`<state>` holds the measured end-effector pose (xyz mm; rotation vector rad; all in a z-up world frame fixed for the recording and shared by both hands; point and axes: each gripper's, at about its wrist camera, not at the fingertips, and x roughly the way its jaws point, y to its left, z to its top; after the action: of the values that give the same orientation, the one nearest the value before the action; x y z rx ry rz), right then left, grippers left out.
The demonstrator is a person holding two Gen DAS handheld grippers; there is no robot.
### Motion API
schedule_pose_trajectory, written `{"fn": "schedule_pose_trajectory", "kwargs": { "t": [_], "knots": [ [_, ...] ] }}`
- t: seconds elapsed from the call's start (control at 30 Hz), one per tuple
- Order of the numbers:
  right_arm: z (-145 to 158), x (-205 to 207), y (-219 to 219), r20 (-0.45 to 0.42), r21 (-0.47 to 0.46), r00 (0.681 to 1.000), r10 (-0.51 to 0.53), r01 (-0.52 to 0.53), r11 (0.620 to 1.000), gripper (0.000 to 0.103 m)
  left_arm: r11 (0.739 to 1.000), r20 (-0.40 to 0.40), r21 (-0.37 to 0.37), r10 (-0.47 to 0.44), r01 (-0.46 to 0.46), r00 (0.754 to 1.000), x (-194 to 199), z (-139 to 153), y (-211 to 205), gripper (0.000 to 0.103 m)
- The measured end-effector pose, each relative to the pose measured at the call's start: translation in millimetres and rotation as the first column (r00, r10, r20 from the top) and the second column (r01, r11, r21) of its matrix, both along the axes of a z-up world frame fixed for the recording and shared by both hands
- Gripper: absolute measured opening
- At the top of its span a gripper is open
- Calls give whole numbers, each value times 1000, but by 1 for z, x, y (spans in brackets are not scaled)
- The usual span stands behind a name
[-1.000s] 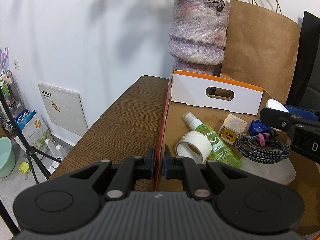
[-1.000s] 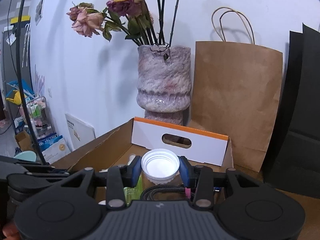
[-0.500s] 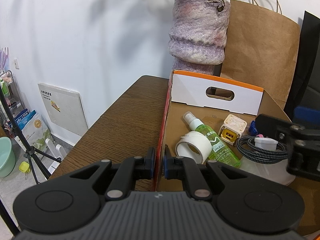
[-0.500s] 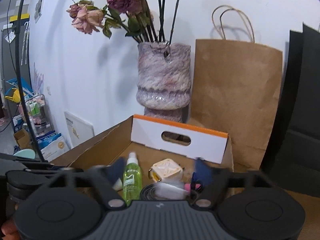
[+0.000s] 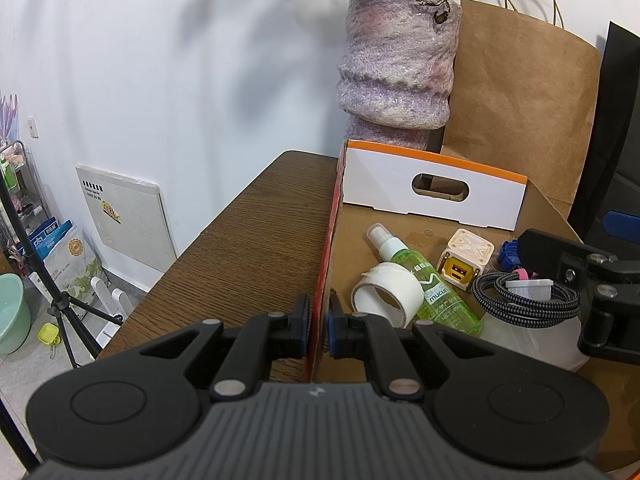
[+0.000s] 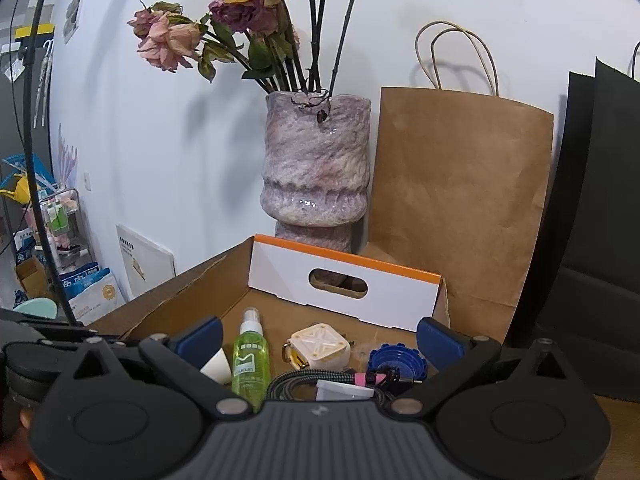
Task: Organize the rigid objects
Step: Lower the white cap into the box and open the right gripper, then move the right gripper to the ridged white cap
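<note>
A cardboard box (image 5: 432, 194) with an orange-edged white end wall stands on the wooden table (image 5: 248, 240). My left gripper (image 5: 319, 322) is shut on the box's left wall. In the box lie a green spray bottle (image 5: 432, 286), a white tape roll (image 5: 387, 295), a cream cube charger (image 5: 466, 258), a blue cap (image 6: 396, 360), a braided black cable (image 5: 528, 300) and a white bottle (image 5: 528, 283) that shows inside the cable coil. My right gripper (image 6: 320, 338) is open and empty above these things, and the same items show below it, the white bottle (image 6: 344, 390) nearest.
A purple-grey vase (image 6: 316, 176) with dried roses stands behind the box. A brown paper bag (image 6: 460, 196) and black bags (image 6: 600, 184) stand at the back right. The table's left edge drops to a floor with a tripod (image 5: 52, 292).
My right gripper held a white bottle one second ago. It has opened wide and the bottle now lies in the box inside the cable coil. The left gripper has not moved.
</note>
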<state>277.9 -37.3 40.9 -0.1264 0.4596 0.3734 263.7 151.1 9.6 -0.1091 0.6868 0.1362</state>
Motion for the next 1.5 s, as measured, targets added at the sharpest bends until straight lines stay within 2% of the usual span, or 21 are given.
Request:
{"fn": "schedule_pose_trajectory", "kwargs": {
  "t": [0.37,0.5,0.7,0.87,1.17,1.5],
  "knots": [
    [12,-2,-18,39,18,999,-36,35,999,103,1000,0,0,0,0,1000,0,0,0,10],
    [22,1,-44,60,50,993,-103,100,994,103,1000,0,0,0,0,1000,0,0,0,10],
    [22,13,-87,44,62,970,-238,235,970,103,1000,0,0,0,0,1000,0,0,0,10],
    [6,27,-113,-4,27,952,-305,305,952,103,1000,0,0,0,0,1000,0,0,0,10],
    [-37,45,-131,-102,-84,935,-339,331,940,103,1000,0,0,0,0,1000,0,0,0,10],
    [-69,56,-135,-181,-83,931,-319,308,948,103,1000,0,0,0,0,1000,0,0,0,10]
  ]
}}
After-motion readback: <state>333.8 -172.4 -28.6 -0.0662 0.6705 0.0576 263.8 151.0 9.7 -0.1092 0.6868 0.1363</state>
